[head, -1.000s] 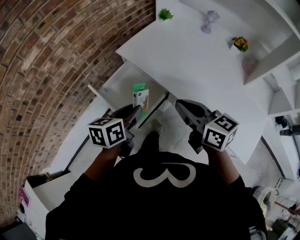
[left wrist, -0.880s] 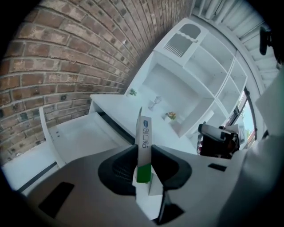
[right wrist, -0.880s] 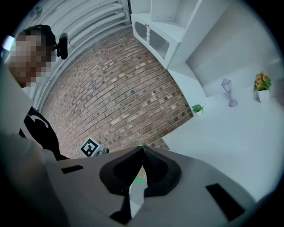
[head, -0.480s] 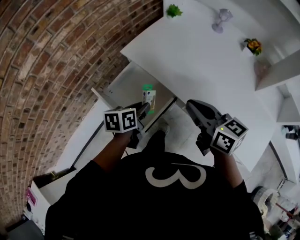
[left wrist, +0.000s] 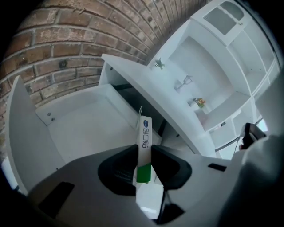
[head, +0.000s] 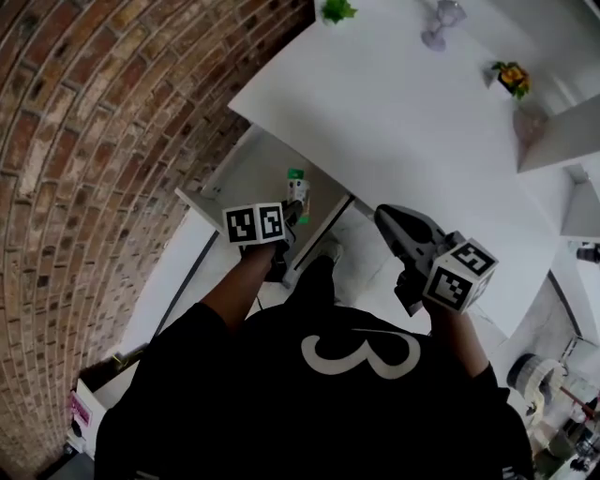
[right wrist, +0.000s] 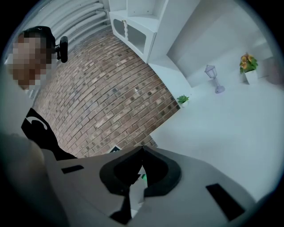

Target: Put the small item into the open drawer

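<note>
The small item is a slim white box with a green end [left wrist: 144,142], upright between my left gripper's [left wrist: 143,162] pads, which are shut on it. In the head view the box [head: 297,190] hangs over the front part of the open white drawer [head: 246,173], with my left gripper [head: 289,212] just behind it. The drawer's bare floor [left wrist: 84,128] lies below and ahead of the box. Over the floor in front of the table, my right gripper [head: 386,217] has its jaw tips [right wrist: 142,149] touching, with nothing between them.
The white tabletop [head: 403,112] overhangs the drawer's back. On it stand a small green plant [head: 335,9], a grey lantern ornament [head: 442,23] and a flower pot [head: 512,77]. A brick wall [head: 94,141] runs along the left. White shelves [left wrist: 208,66] rise behind the table.
My left gripper has carried the box forward, from the drawer's front edge to over its inside. The right gripper has barely moved.
</note>
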{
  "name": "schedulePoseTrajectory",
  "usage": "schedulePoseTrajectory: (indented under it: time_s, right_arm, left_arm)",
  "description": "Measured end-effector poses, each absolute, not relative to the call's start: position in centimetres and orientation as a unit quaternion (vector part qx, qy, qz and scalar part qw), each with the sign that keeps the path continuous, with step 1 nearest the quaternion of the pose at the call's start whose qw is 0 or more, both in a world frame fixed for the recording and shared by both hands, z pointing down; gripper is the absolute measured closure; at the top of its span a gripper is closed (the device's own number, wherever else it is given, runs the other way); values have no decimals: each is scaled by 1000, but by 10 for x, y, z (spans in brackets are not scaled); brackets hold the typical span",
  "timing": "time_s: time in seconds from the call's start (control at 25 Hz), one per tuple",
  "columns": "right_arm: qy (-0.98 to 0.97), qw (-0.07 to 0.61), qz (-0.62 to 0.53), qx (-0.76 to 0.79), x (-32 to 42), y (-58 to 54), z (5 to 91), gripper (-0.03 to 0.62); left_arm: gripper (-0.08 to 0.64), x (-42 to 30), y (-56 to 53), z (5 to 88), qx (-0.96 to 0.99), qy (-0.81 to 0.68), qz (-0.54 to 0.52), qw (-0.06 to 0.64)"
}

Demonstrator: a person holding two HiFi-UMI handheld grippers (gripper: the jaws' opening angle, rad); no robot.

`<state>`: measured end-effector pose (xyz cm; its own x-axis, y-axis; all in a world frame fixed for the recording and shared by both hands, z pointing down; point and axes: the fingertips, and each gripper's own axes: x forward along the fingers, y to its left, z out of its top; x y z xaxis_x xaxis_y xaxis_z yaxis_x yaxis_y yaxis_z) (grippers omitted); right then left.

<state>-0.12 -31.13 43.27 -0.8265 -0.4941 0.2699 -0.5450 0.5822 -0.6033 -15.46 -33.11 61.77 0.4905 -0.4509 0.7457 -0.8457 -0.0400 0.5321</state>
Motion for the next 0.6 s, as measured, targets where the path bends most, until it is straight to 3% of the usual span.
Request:
schedulePoseTrajectory:
  time_s: [0.6]
  right_arm:
    - [-871, 73, 377, 307, 5, -329, 460, 581]
  left_arm:
    - [463, -159, -366, 700, 656, -482, 237, 530]
